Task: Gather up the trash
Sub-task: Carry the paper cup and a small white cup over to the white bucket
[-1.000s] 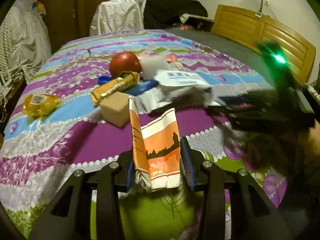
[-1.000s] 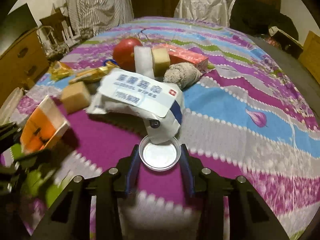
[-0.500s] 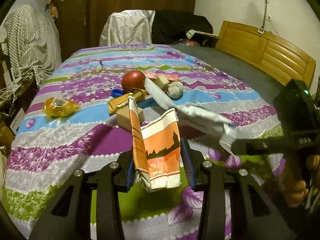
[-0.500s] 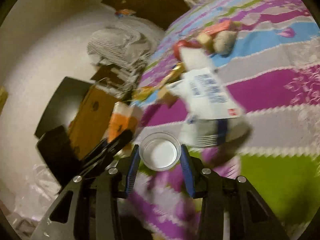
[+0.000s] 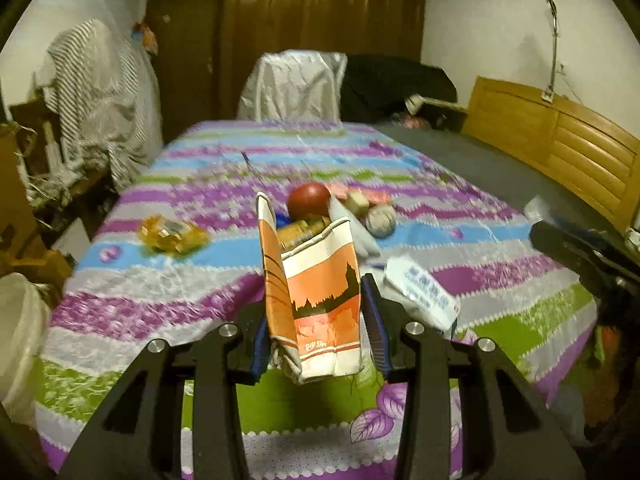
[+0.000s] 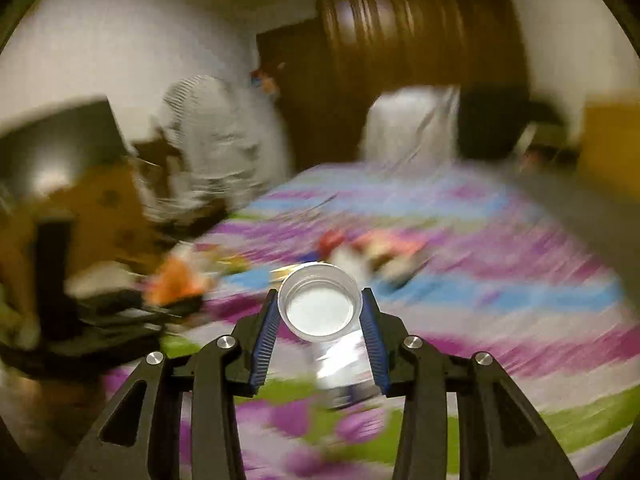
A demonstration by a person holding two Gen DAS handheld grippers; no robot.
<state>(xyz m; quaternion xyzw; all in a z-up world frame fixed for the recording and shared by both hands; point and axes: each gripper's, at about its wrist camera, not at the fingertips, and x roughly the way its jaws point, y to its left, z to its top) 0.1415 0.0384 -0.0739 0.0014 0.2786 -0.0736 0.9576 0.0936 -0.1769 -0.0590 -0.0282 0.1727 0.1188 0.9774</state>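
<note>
My left gripper (image 5: 318, 320) is shut on an orange and white paper bag (image 5: 320, 300) and holds it above the near end of the bed. My right gripper (image 6: 319, 314) is shut on the round clear cap (image 6: 319, 306) of a white wipes pack (image 6: 344, 368) that hangs below it. The pack also shows in the left wrist view (image 5: 424, 292), near the right gripper's dark body (image 5: 584, 252). More trash lies mid-bed: a red ball (image 5: 309, 199), a yellow wrapper (image 5: 172, 234), a grey crumpled wad (image 5: 380, 219).
The bed with a striped purple cover (image 5: 160, 280) fills the view. A wooden headboard (image 5: 560, 148) stands at right. Clothes hang at left (image 5: 96, 92). A white bin-like rim (image 5: 16, 328) sits at the far left. The right wrist view is motion-blurred.
Both grippers have pulled back from the pile and risen. The right one lifted the wipes pack off the bed and swung around. The left still holds the paper bag.
</note>
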